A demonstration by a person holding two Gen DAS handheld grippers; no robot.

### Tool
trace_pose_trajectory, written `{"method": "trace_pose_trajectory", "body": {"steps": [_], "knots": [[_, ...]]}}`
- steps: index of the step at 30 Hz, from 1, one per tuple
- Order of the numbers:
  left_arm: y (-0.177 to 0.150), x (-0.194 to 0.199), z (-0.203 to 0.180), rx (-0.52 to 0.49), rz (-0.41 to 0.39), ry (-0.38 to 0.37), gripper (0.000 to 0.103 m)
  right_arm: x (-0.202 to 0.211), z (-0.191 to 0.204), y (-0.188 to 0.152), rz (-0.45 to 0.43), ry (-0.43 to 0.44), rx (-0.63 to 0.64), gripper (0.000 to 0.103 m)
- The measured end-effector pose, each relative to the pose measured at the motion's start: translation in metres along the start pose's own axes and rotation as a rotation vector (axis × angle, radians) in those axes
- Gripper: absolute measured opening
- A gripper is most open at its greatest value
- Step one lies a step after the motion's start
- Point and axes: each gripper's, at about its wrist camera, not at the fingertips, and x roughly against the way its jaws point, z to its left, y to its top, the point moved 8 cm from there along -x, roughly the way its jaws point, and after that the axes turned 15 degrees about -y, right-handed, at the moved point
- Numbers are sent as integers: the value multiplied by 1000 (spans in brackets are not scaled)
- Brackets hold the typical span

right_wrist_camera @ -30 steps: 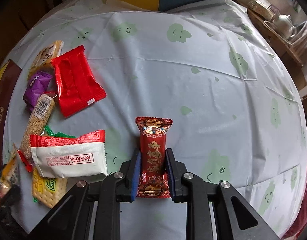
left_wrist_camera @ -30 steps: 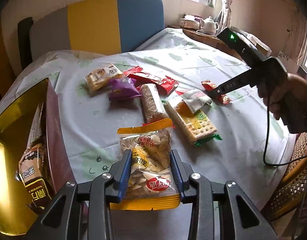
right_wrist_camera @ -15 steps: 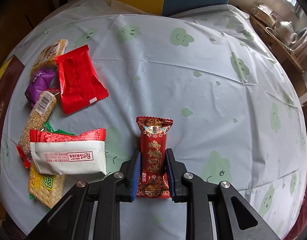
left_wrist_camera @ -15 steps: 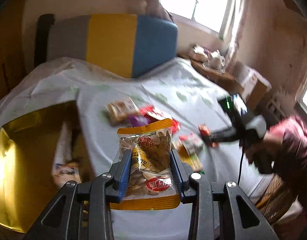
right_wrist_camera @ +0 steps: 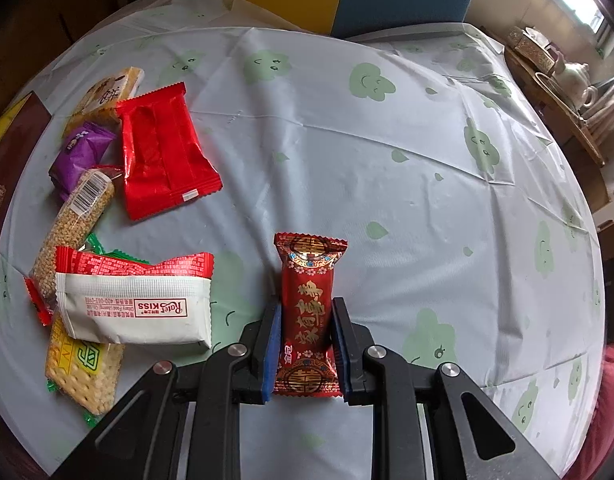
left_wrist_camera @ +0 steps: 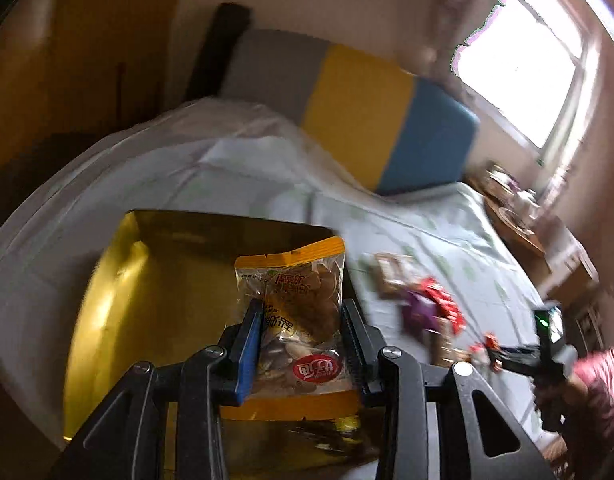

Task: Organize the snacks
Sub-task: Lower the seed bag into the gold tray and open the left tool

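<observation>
My left gripper [left_wrist_camera: 301, 322] is shut on a clear nut bag with orange edges [left_wrist_camera: 297, 320] and holds it in the air over the open gold-lined box [left_wrist_camera: 119, 300]. My right gripper [right_wrist_camera: 305, 322] is shut on a small red candy packet with gold characters [right_wrist_camera: 307, 312], just above the pale cloud-print tablecloth [right_wrist_camera: 387, 152]. In the right wrist view the loose snacks lie to the left: a red packet [right_wrist_camera: 163, 152], a white and red wafer pack [right_wrist_camera: 135, 308], a cracker pack [right_wrist_camera: 83, 368], a sesame bar [right_wrist_camera: 73, 224], a purple packet [right_wrist_camera: 81, 152] and a tan biscuit pack [right_wrist_camera: 107, 94].
The box's dark red wall [right_wrist_camera: 11, 152] stands at the table's left edge. A grey, yellow and blue chair back [left_wrist_camera: 347, 112] rises behind the table. A side table with a teapot [right_wrist_camera: 575, 76] stands at the far right. The right-hand gripper and a pink sleeve [left_wrist_camera: 595, 380] show at right.
My left gripper has swung left and up with the nut bag, from over the snack pile to over the gold box, rolling as it went. The right gripper has stayed put with its red packet.
</observation>
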Motion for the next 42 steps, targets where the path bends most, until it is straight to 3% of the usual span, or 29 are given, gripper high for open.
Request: {"method": "trace_pose_trajectory", "body": {"steps": [6, 14, 19, 23, 27, 31, 42], "knots": [[6, -25, 48, 141, 48, 17, 38, -1, 0, 1, -2, -11, 8, 23], [22, -103, 71, 163, 143, 118, 39, 0, 0, 1, -1, -16, 1, 23], [24, -136, 72, 165, 190, 101, 41, 0, 0, 2, 0, -13, 3, 23], [21, -127, 70, 189, 162, 95, 45, -1, -1, 2, 0, -14, 5, 23], [13, -103, 70, 176, 130, 155, 45, -2, -1, 3, -1, -9, 7, 23], [2, -77, 65, 168, 110, 170, 45, -3, -1, 3, -2, -12, 9, 23], [-37, -25, 44, 88, 103, 153, 45, -1, 2, 2, -1, -26, 10, 23]]}}
